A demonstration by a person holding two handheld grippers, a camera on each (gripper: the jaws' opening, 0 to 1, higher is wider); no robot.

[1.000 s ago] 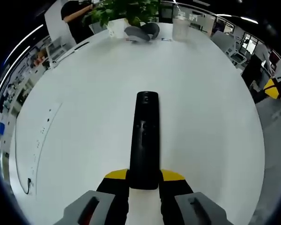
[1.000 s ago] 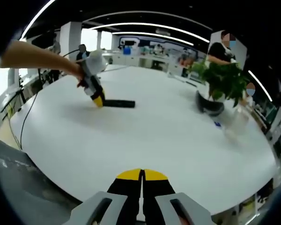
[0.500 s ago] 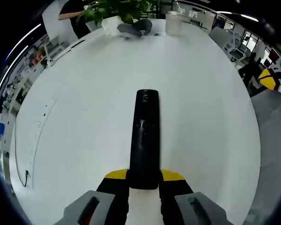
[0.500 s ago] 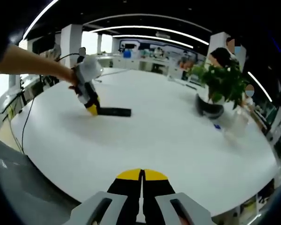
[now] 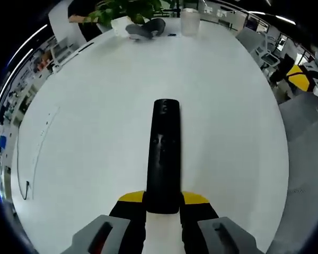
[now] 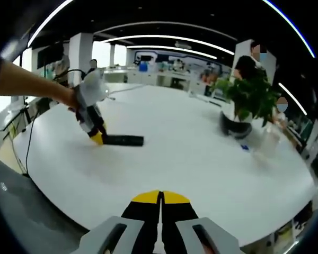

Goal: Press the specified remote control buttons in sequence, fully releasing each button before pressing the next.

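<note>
Left gripper (image 5: 163, 203), in the left gripper view, had its yellow-tipped jaws closed on the near end of the black remote control (image 5: 164, 153), which extended straight ahead from the jaws with its button face up. The remote's far end lay over the white table (image 5: 85, 132); whether it rested on the surface or hung just above it could not be told from this view. Well beyond the remote's far end, at the table's distant edge, stood a potted plant (image 5: 128, 9), a dark rounded object (image 5: 143, 29) and a clear container (image 5: 189, 14). No individual buttons could be read on the remote's face.

In the right gripper view, the right gripper (image 6: 160, 203) showed its jaws pressed together with nothing between them, held low over the near edge of the table (image 6: 201, 159). Well ahead and to the left, the left gripper (image 6: 96, 136) was seen clamping one end of the remote control (image 6: 124, 141), which lay level at the table surface. The potted plant (image 6: 246, 95) stood far ahead to the right.

Judgement: the step in hand was steadying the remote; no press had yet begun. The next move would call for the right gripper to travel across to the remote and bring its closed tip down squarely on the first specified button, then lift fully clear.
</note>
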